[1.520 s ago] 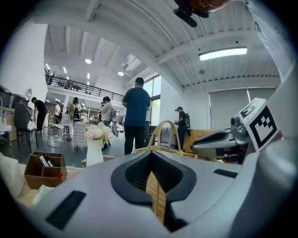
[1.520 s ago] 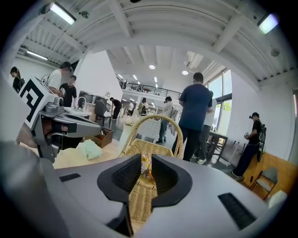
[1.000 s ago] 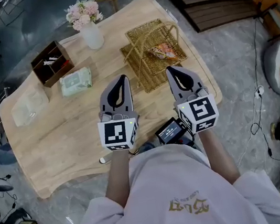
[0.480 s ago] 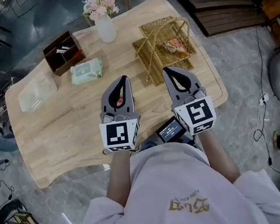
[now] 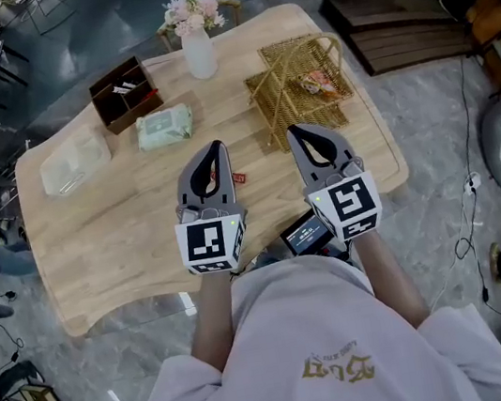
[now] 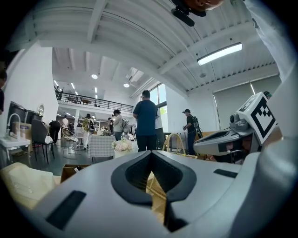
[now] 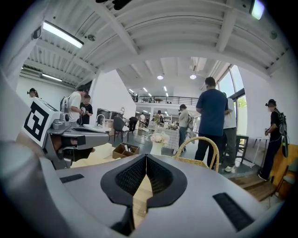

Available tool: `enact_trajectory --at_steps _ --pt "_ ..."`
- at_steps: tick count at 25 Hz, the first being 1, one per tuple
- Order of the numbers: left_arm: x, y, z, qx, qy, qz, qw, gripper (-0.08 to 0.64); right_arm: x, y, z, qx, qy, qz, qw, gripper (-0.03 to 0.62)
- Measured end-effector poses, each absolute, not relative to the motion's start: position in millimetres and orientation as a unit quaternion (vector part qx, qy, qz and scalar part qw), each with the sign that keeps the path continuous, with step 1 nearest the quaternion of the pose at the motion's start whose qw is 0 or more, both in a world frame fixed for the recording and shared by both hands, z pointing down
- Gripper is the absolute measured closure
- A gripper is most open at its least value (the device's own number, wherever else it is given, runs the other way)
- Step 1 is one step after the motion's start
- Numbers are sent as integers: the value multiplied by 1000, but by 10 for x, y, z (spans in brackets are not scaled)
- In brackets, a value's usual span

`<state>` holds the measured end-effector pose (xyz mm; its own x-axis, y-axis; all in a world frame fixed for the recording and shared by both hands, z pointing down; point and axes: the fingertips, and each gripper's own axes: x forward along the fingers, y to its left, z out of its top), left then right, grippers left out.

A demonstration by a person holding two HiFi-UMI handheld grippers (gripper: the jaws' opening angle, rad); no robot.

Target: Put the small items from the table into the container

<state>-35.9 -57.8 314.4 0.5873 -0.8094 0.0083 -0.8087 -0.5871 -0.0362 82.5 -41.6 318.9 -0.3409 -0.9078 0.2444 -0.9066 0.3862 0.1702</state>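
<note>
Over the near half of the wooden table [image 5: 122, 226] my left gripper [image 5: 214, 146] is shut with nothing in it. My right gripper [image 5: 294, 130] hangs beside it, also shut and empty. A small red item [image 5: 239, 178] lies on the table just right of the left gripper's jaws. Beyond the right gripper stands a wicker basket [image 5: 280, 94] with a tall handle and an orange wrapped item [image 5: 316, 82] inside. In the left gripper view the left gripper [image 6: 151, 152] has its tips together. The right gripper [image 7: 146, 156] points toward the basket [image 7: 200, 153].
At the table's far left are a brown divided box [image 5: 123, 94], a green wipes packet [image 5: 165, 126] and a clear plastic tub [image 5: 75, 162]. A white vase of flowers [image 5: 198, 51] stands at the far edge. Several people stand beyond the table [image 7: 213, 121].
Both grippers have moved forward over the table, staying shut. The small red item, earlier behind the left gripper, now shows to its right.
</note>
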Motion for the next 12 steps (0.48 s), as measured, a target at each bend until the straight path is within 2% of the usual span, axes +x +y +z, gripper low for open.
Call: enact_trajectory --at_steps 12 --pt "-691 -480 3585 -883 467 -43 -21 565 607 -291 3583 542 -819 34 185 574"
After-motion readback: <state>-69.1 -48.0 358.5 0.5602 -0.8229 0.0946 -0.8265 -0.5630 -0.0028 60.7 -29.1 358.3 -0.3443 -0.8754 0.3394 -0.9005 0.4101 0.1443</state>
